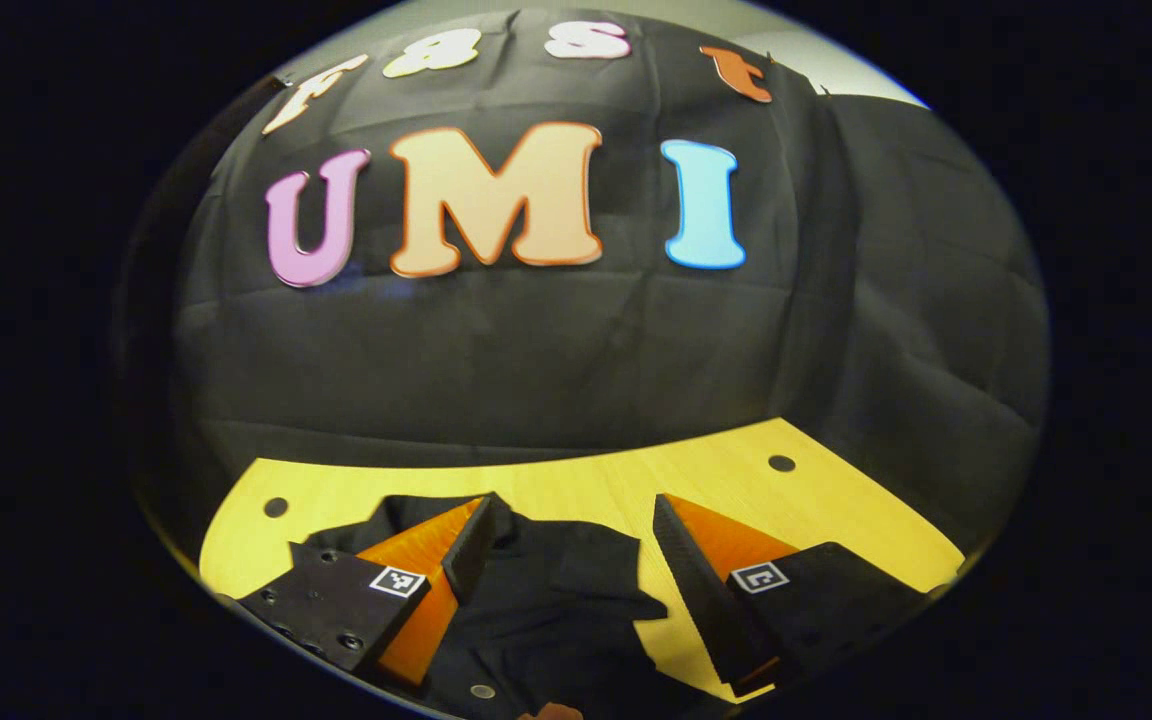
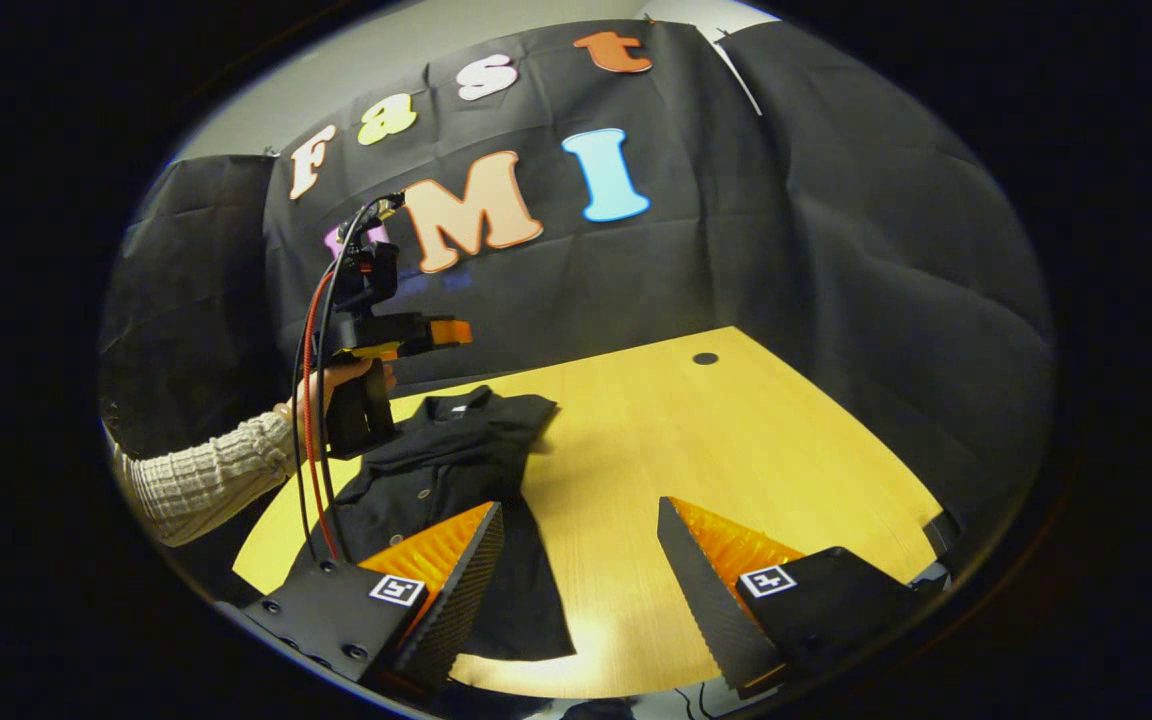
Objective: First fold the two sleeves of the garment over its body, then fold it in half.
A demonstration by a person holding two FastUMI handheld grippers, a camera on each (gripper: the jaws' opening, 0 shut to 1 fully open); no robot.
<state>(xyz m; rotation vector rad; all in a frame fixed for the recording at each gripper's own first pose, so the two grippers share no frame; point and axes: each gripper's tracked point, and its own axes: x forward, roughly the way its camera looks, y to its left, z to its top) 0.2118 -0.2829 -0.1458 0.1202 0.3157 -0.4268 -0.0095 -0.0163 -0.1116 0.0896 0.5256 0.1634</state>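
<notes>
Apparently both sleeves are already folded; each tool (image 1: 566, 545) (image 2: 576, 555) is held apart above the garment (image 2: 446, 480), so halving is called for.

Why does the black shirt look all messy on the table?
The black shirt lies rumpled near one edge of the yellow table, one sleeve bunched by the collar. It isn't folded yet; both hand-held grippers are open above it.

Plenty of bare table (image 2: 736, 440) from 12 round to 3 o'clock in the right gripper view, nothing sitting on it; the black garment (image 2: 456, 480) covers the 9 to 10 side; the left gripper (image 2: 451, 332) and the hand (image 2: 336, 378) holding it hang over the shirt's far end, so that route's blocked.
</notes>
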